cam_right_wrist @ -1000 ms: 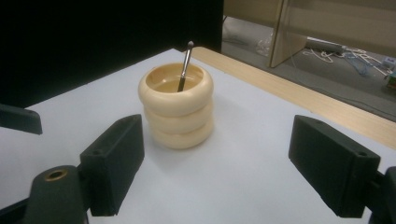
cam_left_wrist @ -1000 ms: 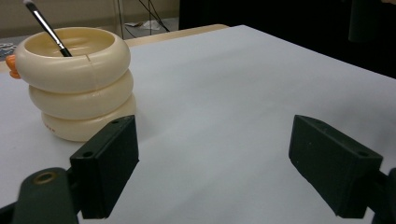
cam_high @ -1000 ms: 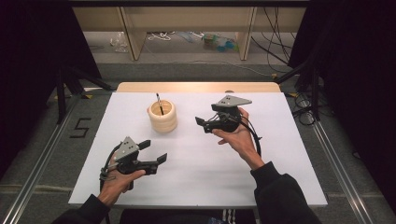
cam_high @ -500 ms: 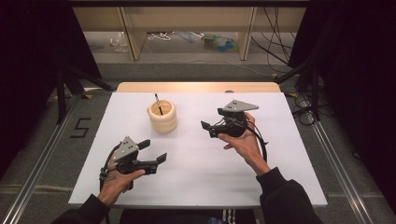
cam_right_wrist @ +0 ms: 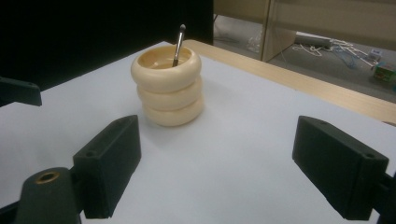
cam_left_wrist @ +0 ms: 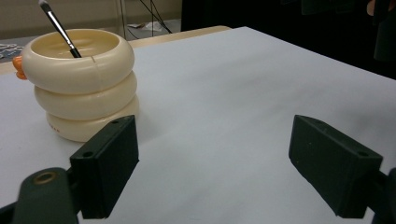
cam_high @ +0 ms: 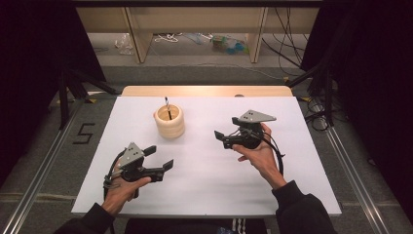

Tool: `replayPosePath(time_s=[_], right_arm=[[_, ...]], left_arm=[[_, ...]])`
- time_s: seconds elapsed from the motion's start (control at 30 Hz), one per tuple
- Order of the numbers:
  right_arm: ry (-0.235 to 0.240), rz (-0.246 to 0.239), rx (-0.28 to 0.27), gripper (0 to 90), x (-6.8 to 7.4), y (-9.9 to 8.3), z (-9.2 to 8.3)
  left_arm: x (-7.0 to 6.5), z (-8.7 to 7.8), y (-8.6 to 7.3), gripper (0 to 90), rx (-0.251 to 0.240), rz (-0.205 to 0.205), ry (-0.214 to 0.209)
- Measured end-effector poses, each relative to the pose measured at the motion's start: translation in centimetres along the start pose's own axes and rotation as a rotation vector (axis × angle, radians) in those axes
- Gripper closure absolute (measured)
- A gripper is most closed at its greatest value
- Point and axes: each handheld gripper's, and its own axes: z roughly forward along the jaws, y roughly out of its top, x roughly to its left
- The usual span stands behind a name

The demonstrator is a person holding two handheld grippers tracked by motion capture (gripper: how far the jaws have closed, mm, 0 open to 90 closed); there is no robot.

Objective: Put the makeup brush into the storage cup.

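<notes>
Centrally, toward the far edge of the white rectangular tabletop (cam_high: 204,195), stands the cream holder of three stacked rings (cam_high: 170,122), a thin black brush (cam_high: 167,107) upright inside. Bare white surface spreads wide around it. Both the left gripper (cam_high: 158,158) and right gripper (cam_high: 220,137) hover near, jaws spread, empty. Beyond lie a grey floor and wooden shelving (cam_high: 195,19).

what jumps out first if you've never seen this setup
The cream ringed holder stands alone toward the far left of the white table, with a thin dark brush leaning out of it. Nearer the person, the left gripper and the right gripper each sit in a hand, jaws spread wide and holding nothing, both apart from the holder.
</notes>
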Motion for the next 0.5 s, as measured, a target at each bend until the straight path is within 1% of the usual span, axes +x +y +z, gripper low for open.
replayPosePath(time_s=[0.1,0.27,0.5], right_arm=[[-0.001,0.001,0.011,16.1,-0.01,-0.17,-0.27],[0.0,0.003,0.001,16.1,-0.02,-0.46,-0.44],[-0.002,0.012,0.007,16.0,-0.16,-0.91,-0.97]], left_arm=[[-0.01,0.0,0.0,15.7,0.001,0.0,0.003],[0.02,-0.02,0.02,15.7,0.0,0.003,0.001],[-0.01,0.01,-0.03,15.7,0.001,-0.004,0.001]])
